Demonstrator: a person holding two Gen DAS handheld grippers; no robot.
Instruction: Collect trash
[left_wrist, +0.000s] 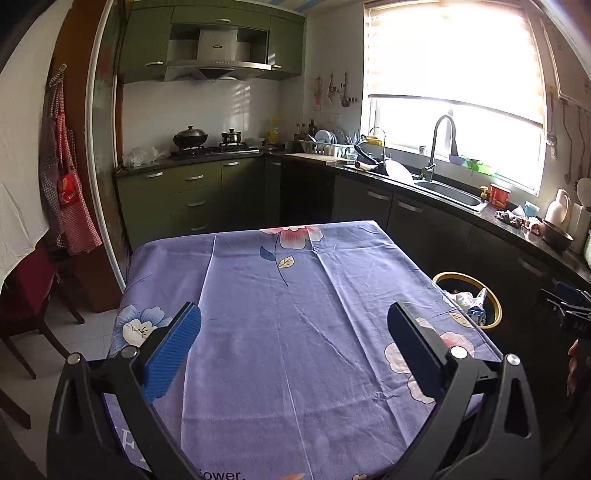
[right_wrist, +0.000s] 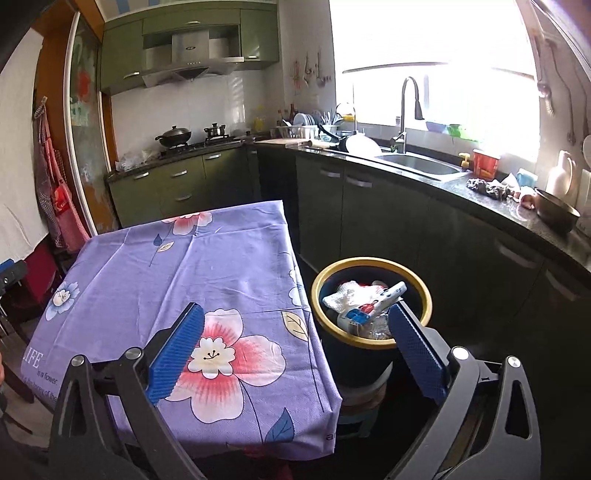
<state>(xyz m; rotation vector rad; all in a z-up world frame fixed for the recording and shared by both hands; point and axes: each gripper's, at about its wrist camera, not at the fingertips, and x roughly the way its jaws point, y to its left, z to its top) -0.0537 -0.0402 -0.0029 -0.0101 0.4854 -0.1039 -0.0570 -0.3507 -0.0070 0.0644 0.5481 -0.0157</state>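
Observation:
A dark bin with a yellow rim (right_wrist: 371, 264) stands on the floor right of the table and holds white crumpled trash and a blue-and-white wrapper (right_wrist: 365, 308). The same bin (left_wrist: 491, 299) shows at the table's right edge in the left wrist view. My right gripper (right_wrist: 297, 319) hangs open above the table's near right corner, its right finger over the bin's rim, nothing between its blue pads. My left gripper (left_wrist: 293, 319) is open over the purple flowered tablecloth (left_wrist: 280, 332), with nothing held. No trash lies on the cloth in either view.
A dark counter (right_wrist: 480, 199) with a sink (right_wrist: 424, 166), bowls and cloths runs along the right. Green cabinets and a stove with pots (left_wrist: 192, 142) stand at the back. A red chair (left_wrist: 29, 291) sits left of the table. Part of the other gripper (left_wrist: 569, 306) shows at the right edge.

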